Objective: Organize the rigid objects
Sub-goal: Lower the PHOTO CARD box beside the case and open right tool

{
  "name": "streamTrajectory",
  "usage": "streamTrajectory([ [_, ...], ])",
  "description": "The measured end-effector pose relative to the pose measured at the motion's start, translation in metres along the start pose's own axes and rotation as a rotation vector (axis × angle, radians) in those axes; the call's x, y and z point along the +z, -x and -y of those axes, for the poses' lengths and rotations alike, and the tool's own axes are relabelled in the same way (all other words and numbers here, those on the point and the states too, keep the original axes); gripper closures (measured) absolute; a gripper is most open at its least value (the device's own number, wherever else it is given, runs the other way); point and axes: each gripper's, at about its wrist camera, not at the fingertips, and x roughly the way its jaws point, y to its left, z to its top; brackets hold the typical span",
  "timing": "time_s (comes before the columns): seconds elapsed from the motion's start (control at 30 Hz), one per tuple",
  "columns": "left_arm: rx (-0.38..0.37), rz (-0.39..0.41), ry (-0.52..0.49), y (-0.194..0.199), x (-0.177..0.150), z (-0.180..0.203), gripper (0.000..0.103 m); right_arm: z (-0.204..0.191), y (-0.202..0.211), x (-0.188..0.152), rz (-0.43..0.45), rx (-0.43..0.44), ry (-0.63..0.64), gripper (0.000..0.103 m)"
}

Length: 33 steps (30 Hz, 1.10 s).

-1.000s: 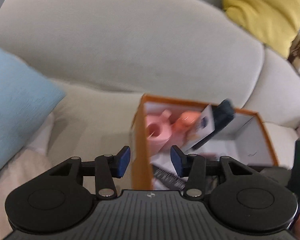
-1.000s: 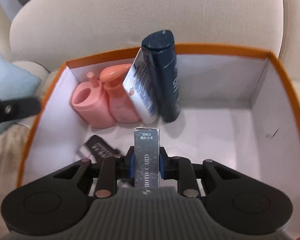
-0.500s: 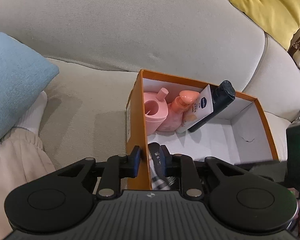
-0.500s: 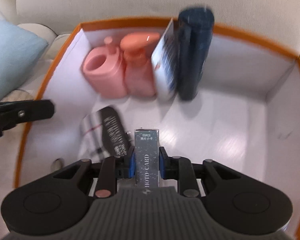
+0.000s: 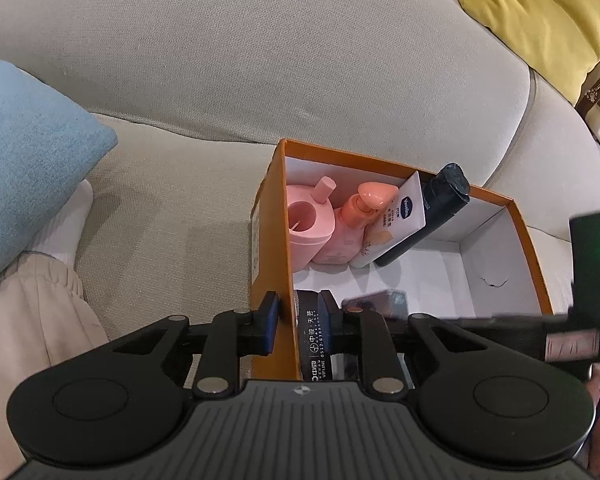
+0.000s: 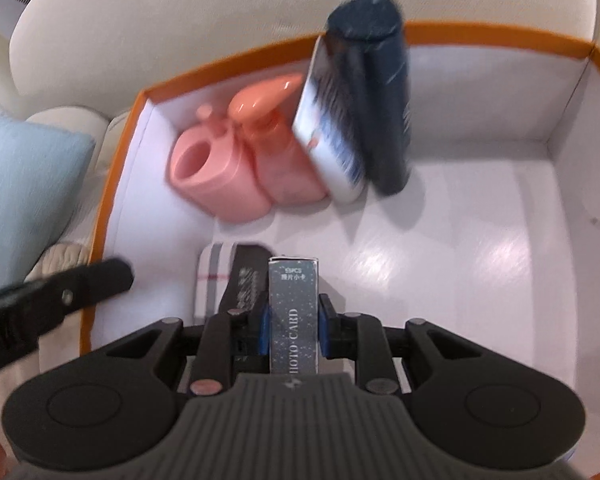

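An orange box with a white inside sits on a beige sofa. My left gripper is shut across the box's left wall, with a flat black packet pressed against the inner side. Over the box floor, my right gripper is shut on a grey glittery photo card box. At the far wall stand a pink holder, a peach pump bottle, a white tube and a dark tube. The black packet lies at the near left, on striped wrapping.
A light blue cushion lies left of the box and a yellow cushion at the far right. A person's leg in beige trousers and a white sock rests beside the box. The box floor's right half is bare.
My left gripper went from open to shut on the box's left wall and then held still. My right gripper, still holding the card box, turned a little over the box.
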Motion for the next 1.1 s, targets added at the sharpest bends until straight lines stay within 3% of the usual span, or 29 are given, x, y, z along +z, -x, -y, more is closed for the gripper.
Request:
streamTrajectory([
  [0.23,0.009,0.002,0.000,-0.001,-0.001,0.002,0.079,0.007,-0.012,0.012,-0.056,0.045,-0.014,0.078],
  [0.37,0.014,0.003,-0.005,-0.002,-0.001,0.004,0.079,-0.002,-0.008,0.011,-0.027,-0.074,0.088,0.063],
  [0.53,0.017,0.004,-0.007,-0.002,-0.002,0.005,0.079,-0.004,-0.012,0.007,-0.065,-0.142,0.156,0.057],
  [0.7,0.020,0.005,-0.008,-0.002,-0.003,0.006,0.079,-0.007,-0.022,0.006,-0.109,-0.144,0.145,0.055],
  [1.1,0.019,0.007,-0.006,-0.002,-0.004,0.005,0.079,-0.017,-0.028,0.010,-0.099,-0.142,0.149,0.061],
])
